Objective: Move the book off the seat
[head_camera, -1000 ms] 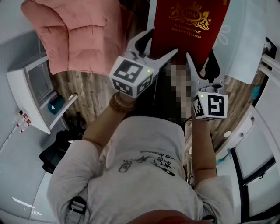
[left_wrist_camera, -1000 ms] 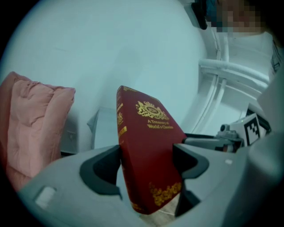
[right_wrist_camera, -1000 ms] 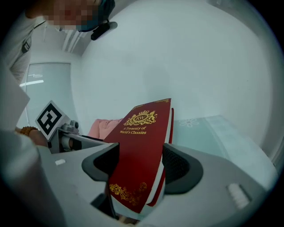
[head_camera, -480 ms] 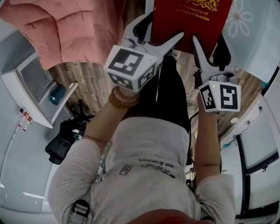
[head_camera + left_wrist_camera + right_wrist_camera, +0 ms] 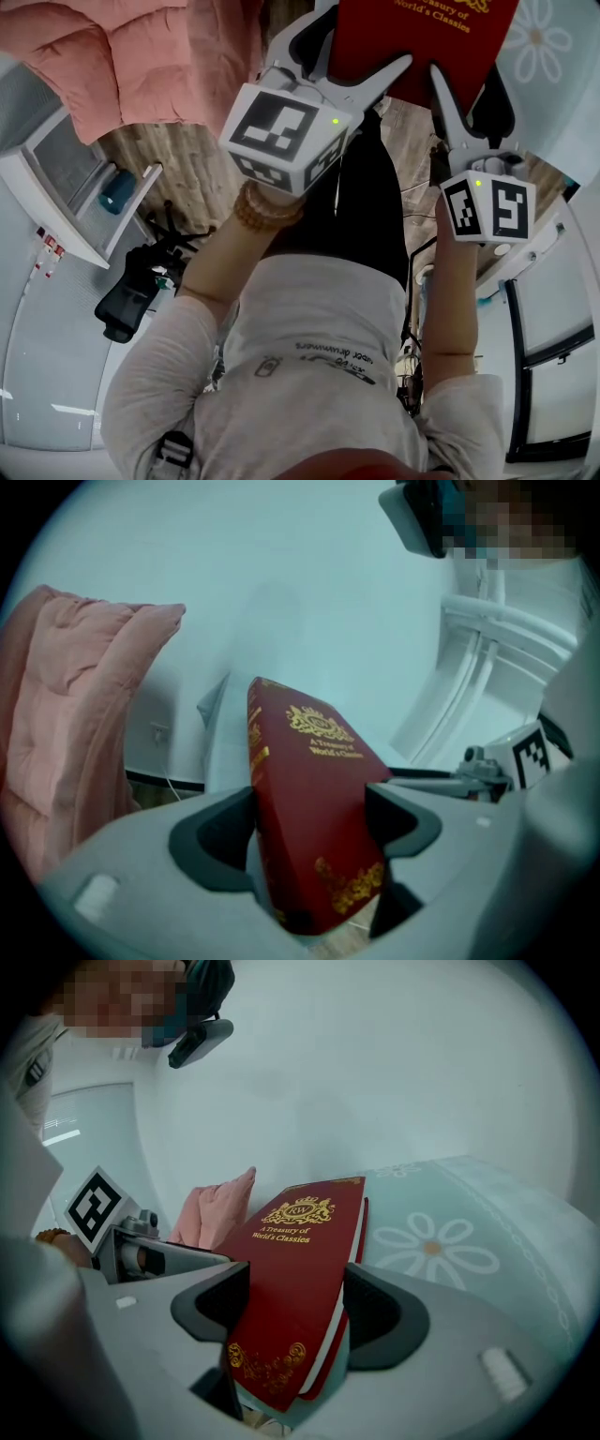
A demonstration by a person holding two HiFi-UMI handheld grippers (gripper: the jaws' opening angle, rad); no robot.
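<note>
A dark red hardcover book with gold print hangs in the air, tilted, between my two grippers. My left gripper is shut on its lower left corner; in the left gripper view the book stands wedged between the pads of the left gripper. My right gripper is shut on the lower right corner, and in the right gripper view the book fills the gap of the right gripper. The book's top is cut off in the head view. No seat shows under it.
A pink quilted cushion lies at the upper left. A white shelf unit stands at the left above a black chair base. A pale blue cloth with a daisy print lies at the upper right. Below is wooden floor.
Both grippers have sunk together with the book still clamped between them. In the head view they now sit nearer the top edge, and more of the book is cut off.
</note>
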